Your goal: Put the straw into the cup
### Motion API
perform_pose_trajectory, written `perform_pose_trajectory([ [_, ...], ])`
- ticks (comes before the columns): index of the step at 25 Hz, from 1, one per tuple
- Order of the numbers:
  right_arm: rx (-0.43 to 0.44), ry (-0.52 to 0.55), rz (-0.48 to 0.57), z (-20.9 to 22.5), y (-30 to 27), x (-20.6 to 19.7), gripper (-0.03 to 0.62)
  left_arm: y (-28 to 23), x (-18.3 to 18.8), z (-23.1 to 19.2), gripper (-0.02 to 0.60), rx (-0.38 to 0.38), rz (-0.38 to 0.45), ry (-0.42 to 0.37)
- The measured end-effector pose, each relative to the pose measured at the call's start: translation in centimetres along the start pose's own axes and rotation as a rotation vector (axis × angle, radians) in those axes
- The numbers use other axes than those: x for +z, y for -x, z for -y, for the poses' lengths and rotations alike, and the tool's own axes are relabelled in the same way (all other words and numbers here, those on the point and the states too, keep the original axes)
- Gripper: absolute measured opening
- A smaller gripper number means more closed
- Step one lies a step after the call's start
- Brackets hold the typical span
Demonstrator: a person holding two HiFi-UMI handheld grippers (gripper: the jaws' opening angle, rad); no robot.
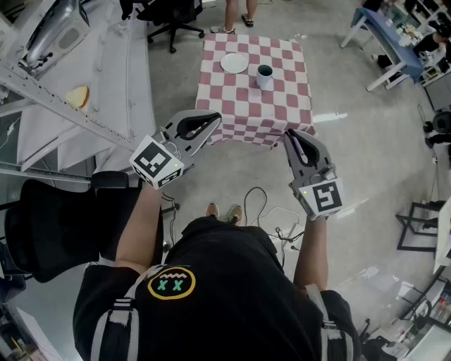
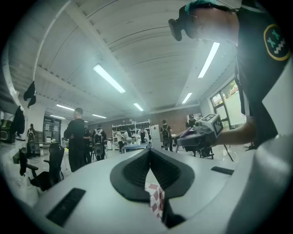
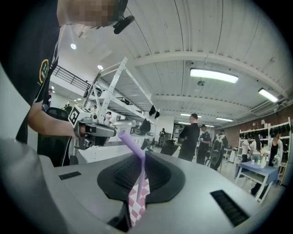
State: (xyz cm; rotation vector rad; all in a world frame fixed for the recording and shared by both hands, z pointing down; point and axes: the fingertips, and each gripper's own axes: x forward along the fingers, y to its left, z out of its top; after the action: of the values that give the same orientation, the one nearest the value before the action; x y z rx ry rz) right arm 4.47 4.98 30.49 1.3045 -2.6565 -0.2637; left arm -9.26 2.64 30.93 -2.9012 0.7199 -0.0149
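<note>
A dark cup [image 1: 264, 75] stands upright on the red-and-white checkered table [image 1: 232, 106] ahead of me, well beyond both grippers. In the right gripper view a purple bent straw [image 3: 131, 142] rises from between the jaws, its top angled left, with my right gripper [image 3: 143, 157] shut on it. In the head view that right gripper [image 1: 287, 134] hovers just short of the table's near edge. My left gripper [image 1: 213, 121] is held level with it at the left, also short of the edge. In the left gripper view, the left gripper [image 2: 149, 153] is shut with nothing in it.
A white plate [image 1: 235, 63] lies left of the cup. A person's legs [image 1: 239, 14] stand beyond the table's far side. An office chair [image 1: 173, 17] is at the back left, a metal rack [image 1: 56, 106] at the left, and cables [image 1: 261, 204] lie on the floor.
</note>
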Motion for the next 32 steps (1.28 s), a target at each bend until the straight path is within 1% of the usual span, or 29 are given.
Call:
perform_pose_trajectory([
  [11, -0.006, 0.006, 0.003, 0.14, 0.17, -0.01, 0.046, 0.01, 0.03, -0.08, 0.018, 0.009, 0.005, -0.003],
  [32, -0.018, -0.012, 0.040, 0.31, 0.75, 0.49, 0.052, -0.77, 0.18, 0.57, 0.018, -0.018, 0.000, -0.010],
])
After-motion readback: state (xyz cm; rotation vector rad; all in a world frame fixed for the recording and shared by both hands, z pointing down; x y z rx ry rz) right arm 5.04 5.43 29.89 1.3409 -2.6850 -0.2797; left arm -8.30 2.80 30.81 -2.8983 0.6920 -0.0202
